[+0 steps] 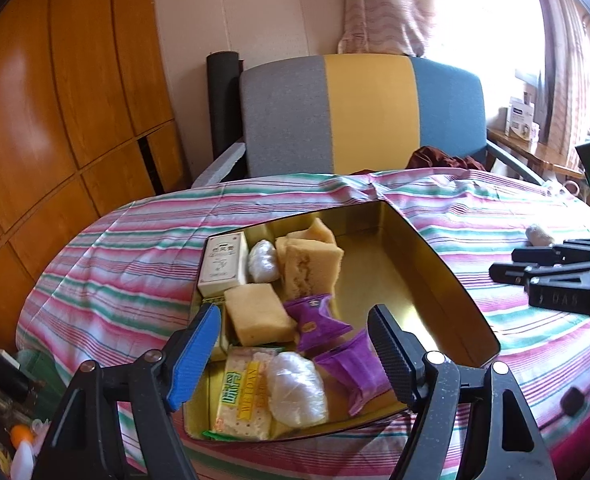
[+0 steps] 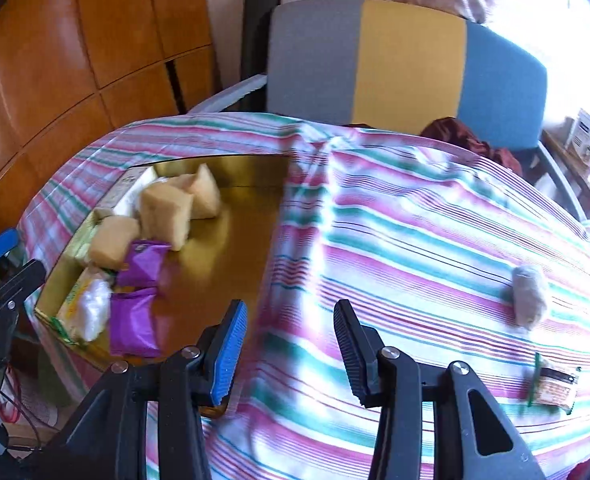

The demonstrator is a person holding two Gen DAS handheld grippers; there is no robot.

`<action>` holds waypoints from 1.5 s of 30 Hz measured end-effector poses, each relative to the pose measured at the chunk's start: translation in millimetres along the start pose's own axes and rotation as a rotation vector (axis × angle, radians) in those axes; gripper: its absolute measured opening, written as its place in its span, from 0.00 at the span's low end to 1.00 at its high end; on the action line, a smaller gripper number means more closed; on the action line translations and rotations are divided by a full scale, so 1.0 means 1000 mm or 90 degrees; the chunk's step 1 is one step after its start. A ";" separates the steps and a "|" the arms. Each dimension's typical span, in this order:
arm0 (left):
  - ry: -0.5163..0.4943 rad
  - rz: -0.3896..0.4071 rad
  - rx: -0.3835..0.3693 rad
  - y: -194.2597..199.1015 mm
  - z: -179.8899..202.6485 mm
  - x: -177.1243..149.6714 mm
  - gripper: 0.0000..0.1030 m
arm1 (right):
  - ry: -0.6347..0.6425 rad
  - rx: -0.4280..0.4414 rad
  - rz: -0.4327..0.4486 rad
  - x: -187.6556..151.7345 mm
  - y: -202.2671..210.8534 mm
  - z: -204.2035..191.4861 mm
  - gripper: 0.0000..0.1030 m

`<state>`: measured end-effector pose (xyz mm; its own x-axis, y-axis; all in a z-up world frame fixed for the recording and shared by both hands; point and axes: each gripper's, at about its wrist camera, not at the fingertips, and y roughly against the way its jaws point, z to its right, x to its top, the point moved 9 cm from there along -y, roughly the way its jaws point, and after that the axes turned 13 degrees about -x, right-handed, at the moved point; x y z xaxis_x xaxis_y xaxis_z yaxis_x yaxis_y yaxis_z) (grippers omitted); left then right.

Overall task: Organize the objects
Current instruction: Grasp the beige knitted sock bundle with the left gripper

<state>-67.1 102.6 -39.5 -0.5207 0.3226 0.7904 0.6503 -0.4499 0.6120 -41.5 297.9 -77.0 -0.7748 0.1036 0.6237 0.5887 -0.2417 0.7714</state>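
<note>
The left gripper (image 1: pixel 295 344) hovers wide and empty over the tin (image 1: pixel 415 280) of snacks, while the right gripper (image 2: pixel 291 344), narrower and empty, faces the wrapped ball (image 2: pixel 529 296) left out at far right.

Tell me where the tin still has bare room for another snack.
The gold tin's right half is bare floor, from the purple packets and sponge cakes to the right wall. The left side is crowded: white box, cracker pack, wrapped balls.
</note>
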 end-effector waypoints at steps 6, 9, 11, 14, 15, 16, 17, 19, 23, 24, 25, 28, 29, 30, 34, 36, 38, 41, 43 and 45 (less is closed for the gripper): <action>-0.027 -0.007 -0.016 -0.008 0.019 0.006 0.75 | -0.039 -0.050 -0.005 -0.001 -0.004 0.055 0.44; -0.042 -0.010 -0.027 -0.013 0.031 0.010 0.75 | -0.057 -0.084 -0.010 -0.002 -0.005 0.085 0.44; -0.053 -0.011 -0.035 -0.016 0.040 0.013 0.75 | -0.072 -0.110 -0.017 -0.005 -0.007 0.109 0.44; -0.070 -0.016 -0.056 -0.024 0.058 0.018 0.75 | -0.114 -0.155 -0.038 -0.012 -0.013 0.153 0.44; -0.076 -0.017 -0.064 -0.026 0.064 0.021 0.75 | -0.133 -0.167 -0.044 -0.015 -0.016 0.169 0.44; -0.083 -0.018 -0.075 -0.029 0.072 0.023 0.75 | -0.154 -0.183 -0.049 -0.018 -0.019 0.186 0.44; -0.088 -0.020 -0.086 -0.031 0.079 0.025 0.75 | -0.175 -0.202 -0.053 -0.022 -0.021 0.203 0.44; -0.093 -0.025 -0.109 -0.038 0.094 0.031 0.75 | -0.228 -0.235 -0.062 -0.032 -0.024 0.235 0.44; -0.099 -0.043 -0.164 -0.053 0.131 0.043 0.75 | -0.353 -0.266 -0.077 -0.056 -0.026 0.283 0.44; -0.104 -0.051 -0.179 -0.059 0.143 0.045 0.75 | -0.378 -0.263 -0.088 -0.062 -0.027 0.289 0.44; -0.105 -0.058 -0.190 -0.064 0.154 0.047 0.75 | -0.403 -0.262 -0.097 -0.067 -0.028 0.296 0.44; -0.113 -0.079 -0.226 -0.081 0.187 0.052 0.75 | -0.434 -0.272 -0.104 -0.073 -0.027 0.306 0.44; -0.117 -0.089 -0.239 -0.090 0.200 0.054 0.75 | -0.440 -0.274 -0.105 -0.075 -0.026 0.308 0.44; -0.117 -0.097 -0.249 -0.097 0.210 0.056 0.75 | -0.450 -0.274 -0.107 -0.077 -0.026 0.310 0.44; -0.104 -0.142 -0.291 -0.131 0.249 0.062 0.75 | -0.479 -0.271 -0.116 -0.084 -0.025 0.315 0.44; -0.099 -0.158 -0.306 -0.147 0.268 0.065 0.76 | -0.491 -0.269 -0.115 -0.085 -0.024 0.318 0.44; -0.093 -0.176 -0.324 -0.161 0.286 0.066 0.78 | -0.507 -0.267 -0.110 -0.087 -0.022 0.323 0.44; -0.084 -0.204 -0.354 -0.182 0.315 0.068 0.79 | -0.544 -0.262 -0.099 -0.090 -0.017 0.332 0.44; -0.074 -0.221 -0.366 -0.197 0.330 0.069 0.80 | -0.563 -0.259 -0.091 -0.091 -0.015 0.337 0.44; -0.058 -0.234 -0.372 -0.213 0.344 0.072 0.82 | -0.579 -0.251 -0.088 -0.093 -0.013 0.339 0.44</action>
<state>-52.8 507.6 -104.3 -0.5845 0.5970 0.5495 0.0229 -0.6649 0.7466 100.9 618.9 -102.4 -0.2617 0.8140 0.5186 0.2609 -0.4577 0.8500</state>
